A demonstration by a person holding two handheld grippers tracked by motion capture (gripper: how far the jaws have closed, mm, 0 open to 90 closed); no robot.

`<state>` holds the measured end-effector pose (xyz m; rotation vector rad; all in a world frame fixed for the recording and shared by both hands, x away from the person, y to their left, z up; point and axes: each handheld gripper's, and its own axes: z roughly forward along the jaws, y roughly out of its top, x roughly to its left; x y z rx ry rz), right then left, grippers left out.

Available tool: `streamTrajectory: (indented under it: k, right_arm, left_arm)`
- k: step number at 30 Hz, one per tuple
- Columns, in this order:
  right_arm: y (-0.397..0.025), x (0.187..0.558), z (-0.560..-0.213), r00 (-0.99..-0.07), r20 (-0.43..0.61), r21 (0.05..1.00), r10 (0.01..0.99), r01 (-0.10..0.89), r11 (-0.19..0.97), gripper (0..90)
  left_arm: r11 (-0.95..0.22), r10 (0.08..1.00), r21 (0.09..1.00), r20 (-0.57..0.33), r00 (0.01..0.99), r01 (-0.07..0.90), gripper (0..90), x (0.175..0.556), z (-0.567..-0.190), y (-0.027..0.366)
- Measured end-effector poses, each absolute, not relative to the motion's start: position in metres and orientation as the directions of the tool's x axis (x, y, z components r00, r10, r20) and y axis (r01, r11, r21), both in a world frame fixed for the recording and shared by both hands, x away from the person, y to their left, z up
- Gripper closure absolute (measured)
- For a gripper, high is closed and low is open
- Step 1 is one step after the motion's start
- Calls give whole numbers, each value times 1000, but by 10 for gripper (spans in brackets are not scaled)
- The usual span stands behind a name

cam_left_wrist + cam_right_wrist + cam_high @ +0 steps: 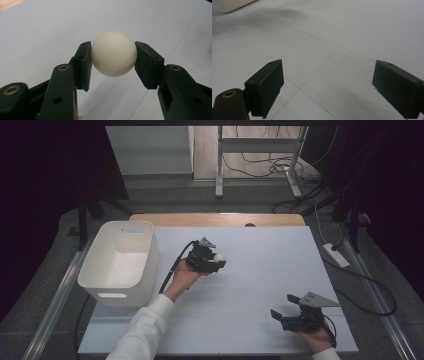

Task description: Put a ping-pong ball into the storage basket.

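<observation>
- The worktop [260, 285] is a pale, flat sheet with nothing to stop a roll; a dropped ball would likely run toward an edge and off onto the floor.
- The bin [120, 262] stands at the worktop's left edge, white, open-topped, with a handle slot in its near wall. If it is the goal, a release before the ball is over the opening would probably bounce it off the rim.
- The left gripper [212, 261] is held above the middle of the worktop, nearer the far edge, just right of the bin. Its fingers [82, 65] pinch the ball from two sides, touching it at about its widest line on small flat pads. The risk, as I judge it: a smooth sphere between flat pads can squirt out if the squeeze loosens or the hand swings fast.
- The right gripper [286, 312] rests by the near right corner, its fingers [265, 87] spread wide with nothing between them, well apart from the ball and too far to catch a slip.
- The ball [114, 53] is cream-white, round, matt and unmarked, light-looking like a table-tennis ball, held clear of the worktop.
</observation>
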<state>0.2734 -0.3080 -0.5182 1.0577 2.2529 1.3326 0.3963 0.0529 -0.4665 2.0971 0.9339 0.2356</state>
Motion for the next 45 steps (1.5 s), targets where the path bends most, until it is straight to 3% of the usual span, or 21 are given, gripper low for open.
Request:
streamTrajectory:
  k: [45]
  right_arm:
    - [-308,274,-517,-675,94,854,732,432,289,102]
  left_arm:
    - [-355,676,813,-119,728,462,508,367,-430,76]
